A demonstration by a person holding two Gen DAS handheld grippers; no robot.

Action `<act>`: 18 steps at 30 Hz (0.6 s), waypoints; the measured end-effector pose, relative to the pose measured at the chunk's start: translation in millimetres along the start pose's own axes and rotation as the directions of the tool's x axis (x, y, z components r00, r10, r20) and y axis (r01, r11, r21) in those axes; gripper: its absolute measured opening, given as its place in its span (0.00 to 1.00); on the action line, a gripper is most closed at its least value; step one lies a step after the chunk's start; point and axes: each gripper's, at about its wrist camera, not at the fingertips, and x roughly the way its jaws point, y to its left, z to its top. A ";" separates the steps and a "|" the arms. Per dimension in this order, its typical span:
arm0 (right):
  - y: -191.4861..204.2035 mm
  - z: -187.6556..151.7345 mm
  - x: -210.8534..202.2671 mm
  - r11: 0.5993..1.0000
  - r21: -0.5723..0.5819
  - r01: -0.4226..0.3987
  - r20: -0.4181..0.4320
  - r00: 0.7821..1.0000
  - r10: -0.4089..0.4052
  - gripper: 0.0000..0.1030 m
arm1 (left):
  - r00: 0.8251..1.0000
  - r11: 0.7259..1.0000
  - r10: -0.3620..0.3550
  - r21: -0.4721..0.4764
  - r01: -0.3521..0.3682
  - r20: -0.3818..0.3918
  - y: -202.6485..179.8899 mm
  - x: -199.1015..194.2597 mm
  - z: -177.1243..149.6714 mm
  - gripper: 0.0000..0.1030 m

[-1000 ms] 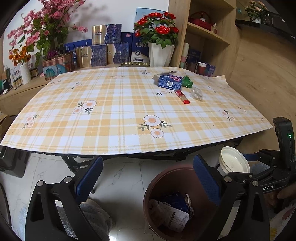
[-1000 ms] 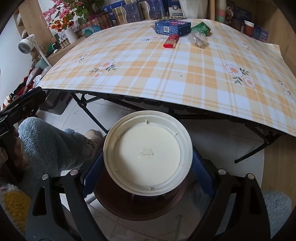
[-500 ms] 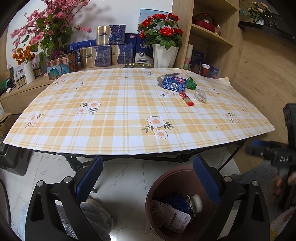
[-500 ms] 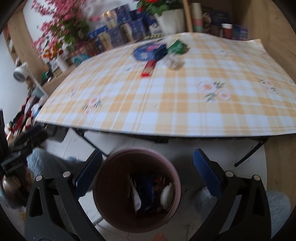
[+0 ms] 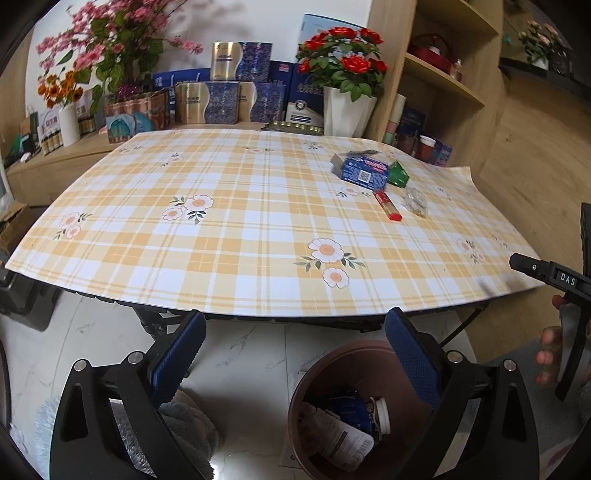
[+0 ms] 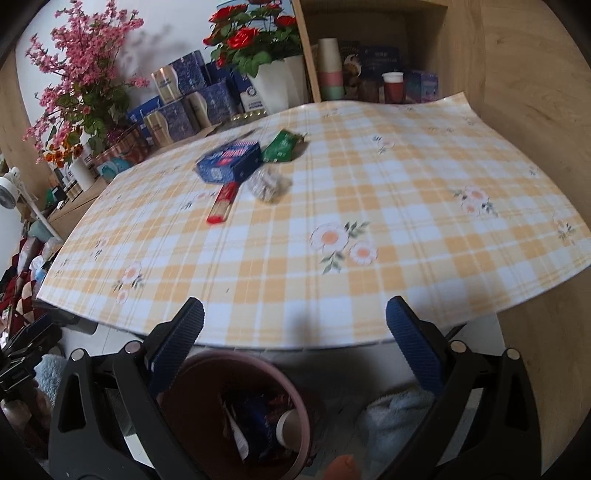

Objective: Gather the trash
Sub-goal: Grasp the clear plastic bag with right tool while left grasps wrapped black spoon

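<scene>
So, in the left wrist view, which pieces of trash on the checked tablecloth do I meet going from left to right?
Blue cardboard box with a QR code → long red wrapper → crumpled clear plastic wrap. The green packet is left out: it overlaps the box's right end and sits above the red wrapper.

white marble-look floor (image 5: 240, 354), wooden shelving (image 5: 443, 74), white wall (image 5: 280, 22), perhaps daylight

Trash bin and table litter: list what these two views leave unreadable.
- Trash bin, left wrist view: its near rim is cut off by the frame edge and a gripper finger hides one side.
- Blue box, right wrist view: print lost to motion blur.
- Clear wrapper, left wrist view: too small to identify.
</scene>
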 end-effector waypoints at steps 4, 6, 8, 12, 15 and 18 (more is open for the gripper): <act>0.7 13.9 9.3 0.999 -0.042 0.017 0.012 1.000 -0.016 0.94 | 1.000 0.999 0.003 -0.036 -0.003 -0.004 5.2 5.5 10.2 0.92; 1.4 21.0 16.6 0.998 -0.060 0.002 -0.011 1.000 -0.002 0.94 | 1.000 0.999 0.005 -0.044 -0.005 -0.003 6.4 8.5 15.8 0.92; 3.5 31.4 28.9 0.995 -0.094 0.013 -0.051 0.999 -0.018 0.94 | 1.000 0.999 0.004 -0.049 -0.004 -0.001 7.1 11.8 22.1 0.92; 8.1 55.4 54.6 0.988 -0.149 0.046 -0.054 0.997 -0.055 0.94 | 1.000 0.999 -0.003 -0.054 0.003 0.002 6.5 21.5 37.3 0.92; 13.7 72.5 76.4 0.980 -0.199 0.012 -0.071 0.997 -0.027 0.94 | 1.000 0.999 -0.005 -0.052 0.006 0.004 3.4 32.4 49.8 0.92; 22.8 95.2 103.9 0.962 -0.270 -0.050 -0.091 0.996 0.027 0.94 | 1.000 0.999 -0.012 -0.052 0.012 0.009 -1.0 42.6 61.9 0.92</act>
